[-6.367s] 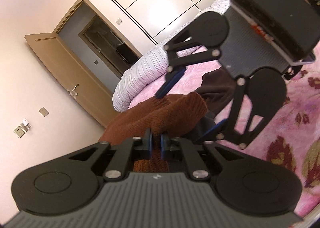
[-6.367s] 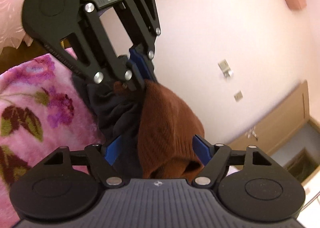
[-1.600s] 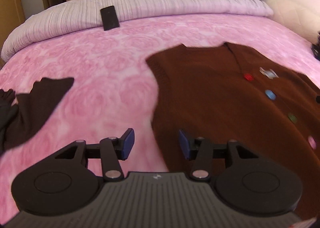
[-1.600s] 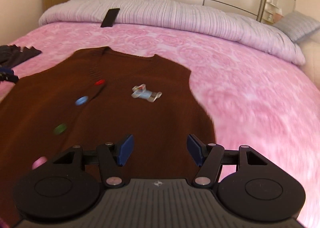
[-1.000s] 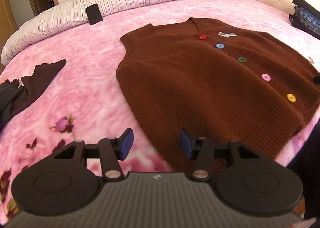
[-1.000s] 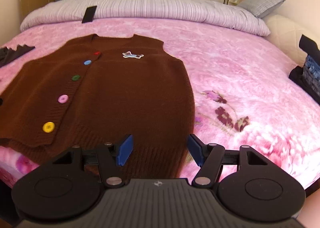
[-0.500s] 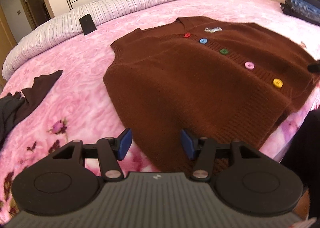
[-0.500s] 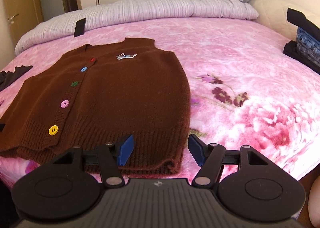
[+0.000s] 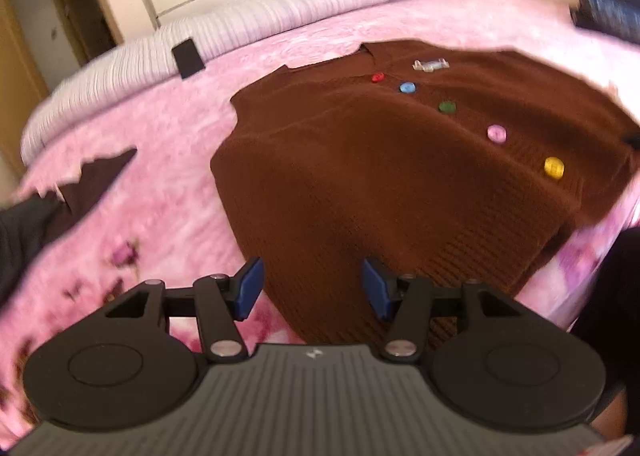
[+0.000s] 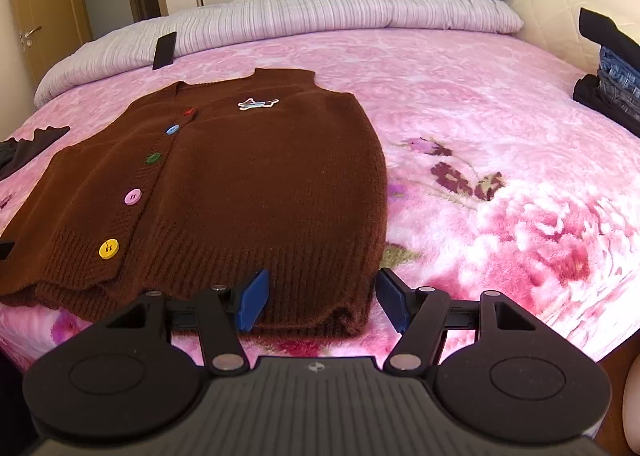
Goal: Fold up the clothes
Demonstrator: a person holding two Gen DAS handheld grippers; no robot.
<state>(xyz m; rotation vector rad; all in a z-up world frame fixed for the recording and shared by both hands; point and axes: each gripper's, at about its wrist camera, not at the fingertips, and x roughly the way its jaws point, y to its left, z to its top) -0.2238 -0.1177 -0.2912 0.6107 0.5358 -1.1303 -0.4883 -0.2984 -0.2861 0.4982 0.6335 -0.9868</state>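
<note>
One brown knitted button-front vest (image 10: 224, 175): flat on pink floral blanket (image 10: 500, 159), near edge, unfolded. Left gripper (image 9: 312, 292), right gripper (image 10: 322, 300): fingers wide, empty. I judge all folds remaining.

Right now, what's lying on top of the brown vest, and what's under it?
On the brown vest sits a small pale star-shaped patch beside five coloured buttons. Under it shows only the pink blanket; whatever lies beneath the knit is covered.
</note>
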